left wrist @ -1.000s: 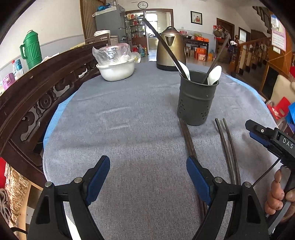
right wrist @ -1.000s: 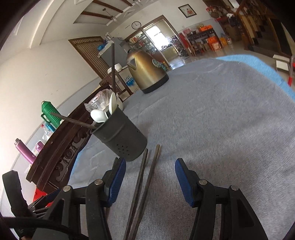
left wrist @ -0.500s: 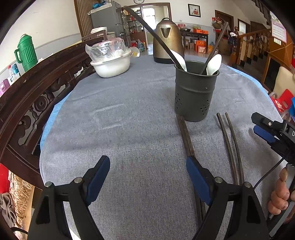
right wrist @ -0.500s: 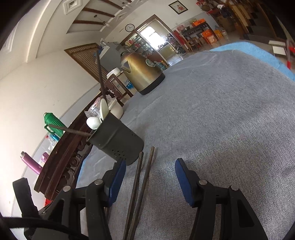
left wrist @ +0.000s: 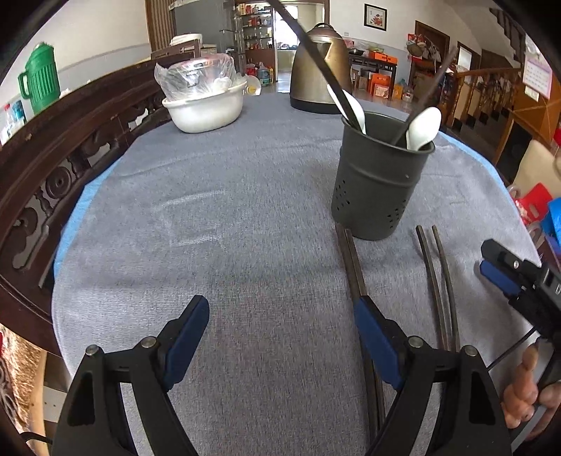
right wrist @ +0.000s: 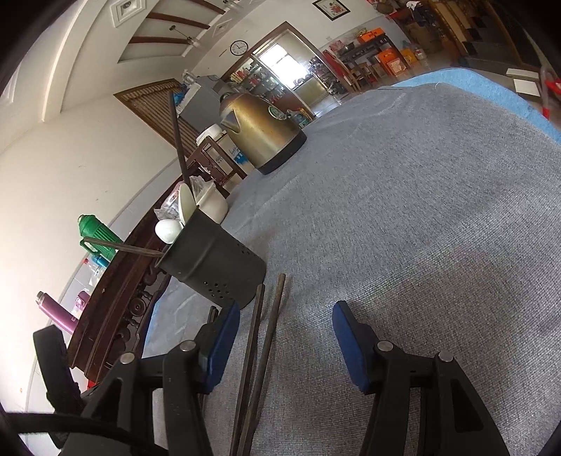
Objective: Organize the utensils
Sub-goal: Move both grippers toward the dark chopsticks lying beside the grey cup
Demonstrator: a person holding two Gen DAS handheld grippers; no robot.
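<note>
A bright, cluttered living room seen past a cloth-covered table.

White walls (right wrist: 52,168) rise to a white ceiling with dark beams (right wrist: 168,19); a round clock (right wrist: 238,47) hangs above a sunlit doorway (right wrist: 287,66). A framed picture (left wrist: 375,17) hangs on the far wall, and a wall calendar (left wrist: 536,75) on the right. A carved dark wooden chair back (left wrist: 52,168) curves along the table's left side. A wooden stair railing (left wrist: 491,75) stands to the right. Grey cloth (left wrist: 228,210) covers the table.
</note>
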